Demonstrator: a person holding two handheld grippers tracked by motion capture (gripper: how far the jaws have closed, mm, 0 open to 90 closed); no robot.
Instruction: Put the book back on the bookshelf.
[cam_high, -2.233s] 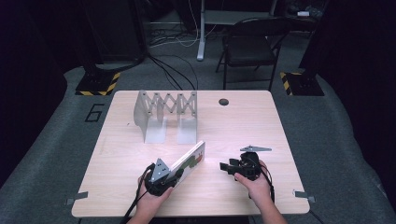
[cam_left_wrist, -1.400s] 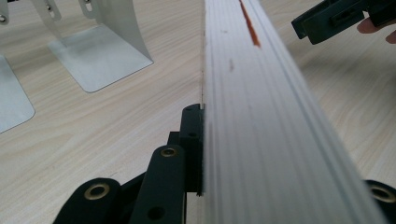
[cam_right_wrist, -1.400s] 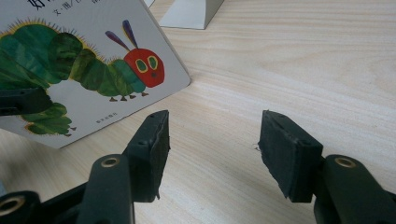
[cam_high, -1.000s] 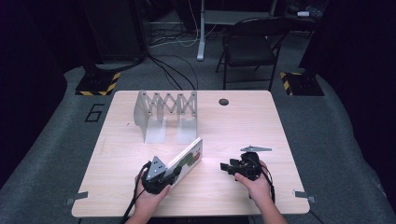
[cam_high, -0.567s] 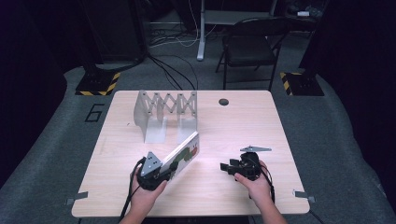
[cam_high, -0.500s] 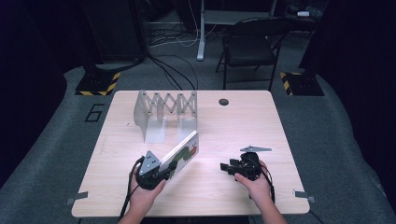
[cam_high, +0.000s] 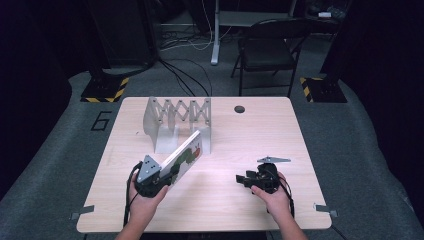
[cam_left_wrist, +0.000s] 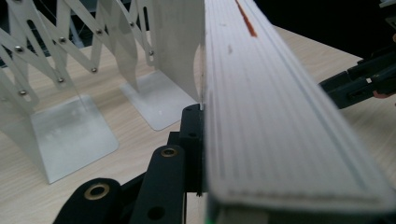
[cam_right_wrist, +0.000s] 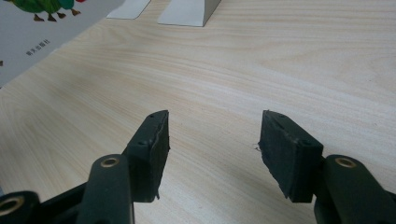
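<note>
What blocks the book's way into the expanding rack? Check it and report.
Nothing visible does. The left gripper holds the book, tilted, its far end already at the rack; bare table lies around it. The right gripper rests apart.

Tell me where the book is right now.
In the high view the book is left of centre, clamped in the left gripper, its far end beside the metal accordion rack.
</note>
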